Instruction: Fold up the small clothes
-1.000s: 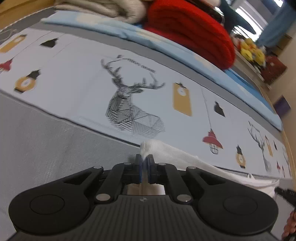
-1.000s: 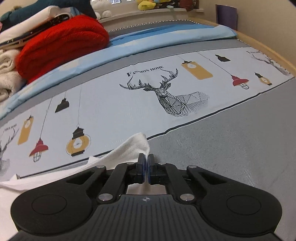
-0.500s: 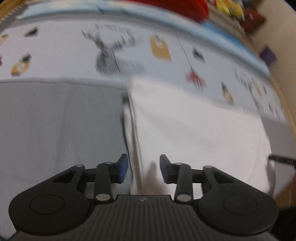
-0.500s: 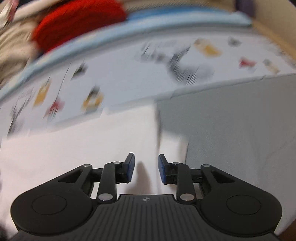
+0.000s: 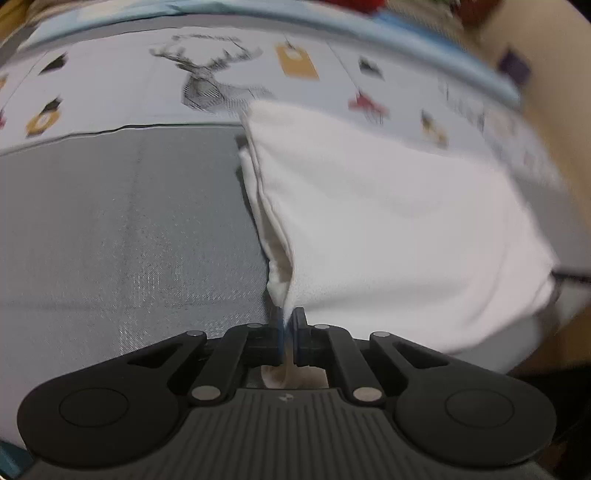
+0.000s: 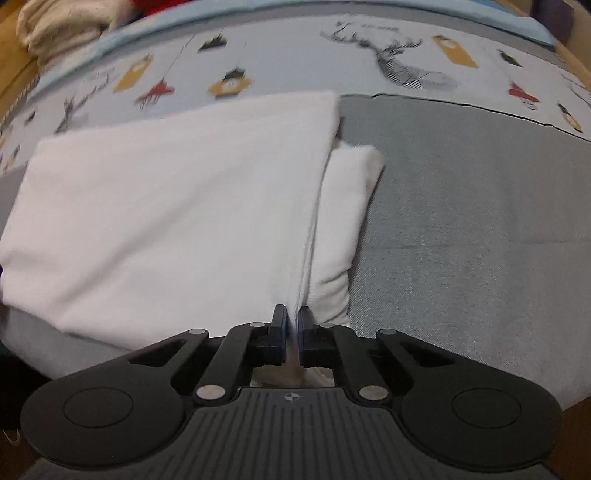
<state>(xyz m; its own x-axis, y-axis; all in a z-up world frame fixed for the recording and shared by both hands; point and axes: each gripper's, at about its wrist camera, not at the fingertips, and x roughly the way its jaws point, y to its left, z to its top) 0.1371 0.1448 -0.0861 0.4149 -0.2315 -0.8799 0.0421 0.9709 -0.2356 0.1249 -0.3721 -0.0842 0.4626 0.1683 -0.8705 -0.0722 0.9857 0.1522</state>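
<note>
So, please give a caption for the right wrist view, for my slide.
Right gripper shut on the near edge of a folded white garment lying on a grey bedsheet.

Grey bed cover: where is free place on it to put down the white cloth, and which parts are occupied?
Free: the grey bed cover left of the white garment, up to the printed deer band; likewise right of it in the right wrist view. Crowded: the middle, under the garment, and the far edge with piled towels.

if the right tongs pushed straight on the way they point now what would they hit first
The white garment: the right tongs are already shut on its near edge, so they would likely push into its folded layers, then the grey bed cover beneath.
</note>
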